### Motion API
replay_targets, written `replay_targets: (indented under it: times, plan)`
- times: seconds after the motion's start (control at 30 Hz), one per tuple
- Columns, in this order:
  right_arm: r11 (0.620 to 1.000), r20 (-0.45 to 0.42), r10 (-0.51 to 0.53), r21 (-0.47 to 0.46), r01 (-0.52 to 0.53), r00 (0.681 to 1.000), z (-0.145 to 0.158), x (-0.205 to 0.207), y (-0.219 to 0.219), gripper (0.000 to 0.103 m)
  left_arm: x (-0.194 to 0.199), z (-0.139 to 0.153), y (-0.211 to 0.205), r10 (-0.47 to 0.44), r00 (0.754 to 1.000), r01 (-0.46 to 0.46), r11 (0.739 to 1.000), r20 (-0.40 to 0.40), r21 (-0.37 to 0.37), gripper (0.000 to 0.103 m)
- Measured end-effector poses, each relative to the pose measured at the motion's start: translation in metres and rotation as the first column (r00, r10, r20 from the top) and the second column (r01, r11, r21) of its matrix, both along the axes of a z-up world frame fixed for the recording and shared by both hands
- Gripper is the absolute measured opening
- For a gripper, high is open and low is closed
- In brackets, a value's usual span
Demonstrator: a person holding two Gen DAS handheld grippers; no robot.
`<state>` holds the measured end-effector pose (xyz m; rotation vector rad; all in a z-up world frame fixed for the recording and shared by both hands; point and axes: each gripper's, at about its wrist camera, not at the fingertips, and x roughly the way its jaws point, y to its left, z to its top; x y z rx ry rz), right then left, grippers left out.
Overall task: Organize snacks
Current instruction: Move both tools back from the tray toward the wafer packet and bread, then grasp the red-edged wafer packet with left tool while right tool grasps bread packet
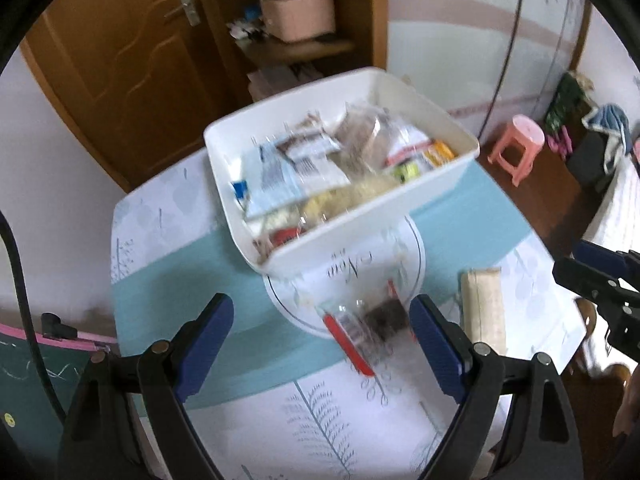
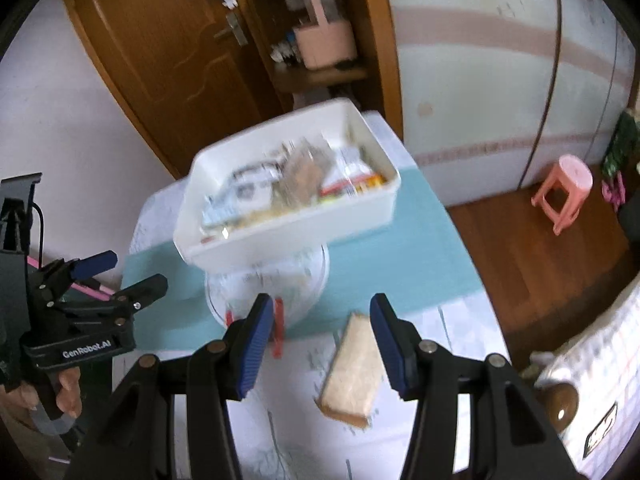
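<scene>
A white bin (image 1: 436, 188) full of snack packets stands at the far side of the table; it also shows in the right wrist view (image 2: 304, 228). A clear red-edged snack packet (image 1: 360, 332) lies on the table between my left gripper's (image 1: 320, 344) open fingers, close to the right one. A tan wrapped cake slice (image 2: 356, 372) lies just inside my right gripper's (image 2: 316, 348) open fingers, near the right pad; it also shows in the left wrist view (image 1: 482, 308). Both grippers hover empty above the table.
The table has a teal and white cloth (image 1: 180, 288) with a round printed circle (image 1: 304, 312) under the bin. A pink stool (image 2: 564, 192) stands on the wooden floor to the right. A wooden door (image 1: 120, 60) and shelf are behind. A bed edge (image 2: 600, 380) is at right.
</scene>
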<state>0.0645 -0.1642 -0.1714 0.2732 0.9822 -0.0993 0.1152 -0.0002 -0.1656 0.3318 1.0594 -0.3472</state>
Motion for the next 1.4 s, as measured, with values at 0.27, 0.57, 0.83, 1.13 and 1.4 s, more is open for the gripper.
replay_targets:
  times: [0.27, 0.57, 0.83, 1.13, 1.4]
  plan:
    - [0.992, -0.148, -0.047, 0.112, 0.064, 0.988, -0.062, -0.021, -0.020, 0.051, -0.005, -0.046, -0.007, -0.008, 0.991, 0.010, 1.000, -0.135, 0.010, 0.089]
    - [0.974, -0.250, -0.070, 0.192, 0.120, 0.966, -0.116, -0.018, -0.024, 0.066, 0.004, -0.100, -0.023, 0.033, 0.964, -0.028, 0.999, -0.262, 0.024, 0.089]
    - [0.989, -0.298, -0.050, 0.118, 0.088, 0.953, -0.145, 0.007, -0.005, 0.075, 0.019, -0.132, -0.038, 0.085, 0.943, -0.077, 0.996, -0.323, 0.039, 0.089]
    - [0.998, -0.320, -0.008, -0.064, -0.013, 0.948, -0.152, 0.021, 0.025, 0.081, 0.030, -0.155, -0.042, 0.156, 0.917, -0.149, 0.988, -0.366, 0.048, 0.089]
    - [0.980, -0.324, 0.043, -0.169, -0.103, 0.945, -0.150, 0.019, 0.040, 0.059, 0.034, -0.161, -0.049, 0.175, 0.918, -0.164, 0.985, -0.357, 0.060, 0.091]
